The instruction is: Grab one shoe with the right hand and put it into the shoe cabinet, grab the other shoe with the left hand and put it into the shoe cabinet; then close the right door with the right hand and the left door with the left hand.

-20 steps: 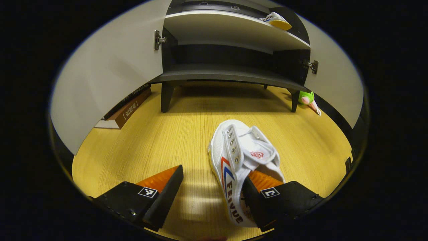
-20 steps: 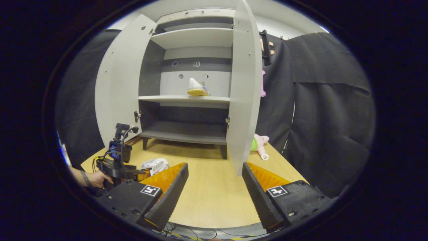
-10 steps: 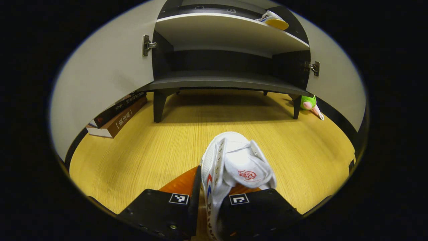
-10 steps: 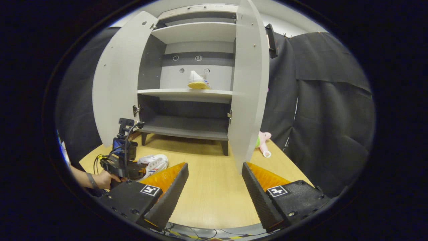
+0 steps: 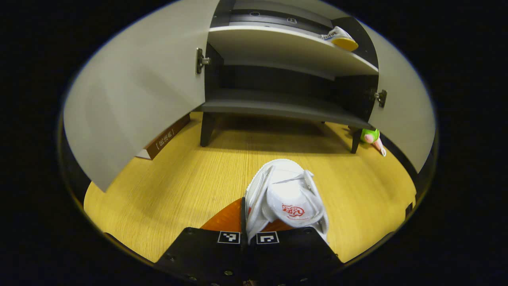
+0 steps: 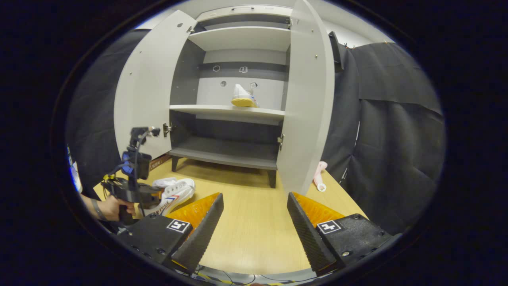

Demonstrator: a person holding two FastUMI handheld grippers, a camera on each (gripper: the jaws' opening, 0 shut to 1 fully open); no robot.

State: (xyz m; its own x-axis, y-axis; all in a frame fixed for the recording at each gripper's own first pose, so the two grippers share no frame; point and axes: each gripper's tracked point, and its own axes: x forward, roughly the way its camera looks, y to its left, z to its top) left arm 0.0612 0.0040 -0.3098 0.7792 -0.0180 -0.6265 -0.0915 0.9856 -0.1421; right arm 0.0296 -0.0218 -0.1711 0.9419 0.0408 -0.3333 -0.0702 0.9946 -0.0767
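Yellow wooden worktop spreading under a grey shoe cabinet, both doors standing open (left door, right door), black cloth hanging behind. Lying on the middle shelf already: one white shoe with a yellow sole, toward the right side. Resting by the cabinet's right leg: a green and pink plush toy. Leaning under the left door: a brown book.

Compared with a second ago, closing in: the left tool, then spread wide on either side of the second white shoe, now clamped on it, fingers nearly together with the shoe's side wall squeezed between them. Half a second ago already pinching; now pressing tighter still, markers almost touching. Also shifting: the cabinet sitting a little lower and further right in the left gripper view than before.

Sticking out forward from between the fingers: the shoe's toe and tongue, heel end hidden behind the tool. In the right gripper view, same shoe held at the front of the left tool, a hand gripping the handle below; whether touching the worktop or just above it, impossible to tell.

Hovering near the worktop's front edge: the right tool, fingers wide apart, holding nothing, pointing toward the cabinet (well short of the right door).
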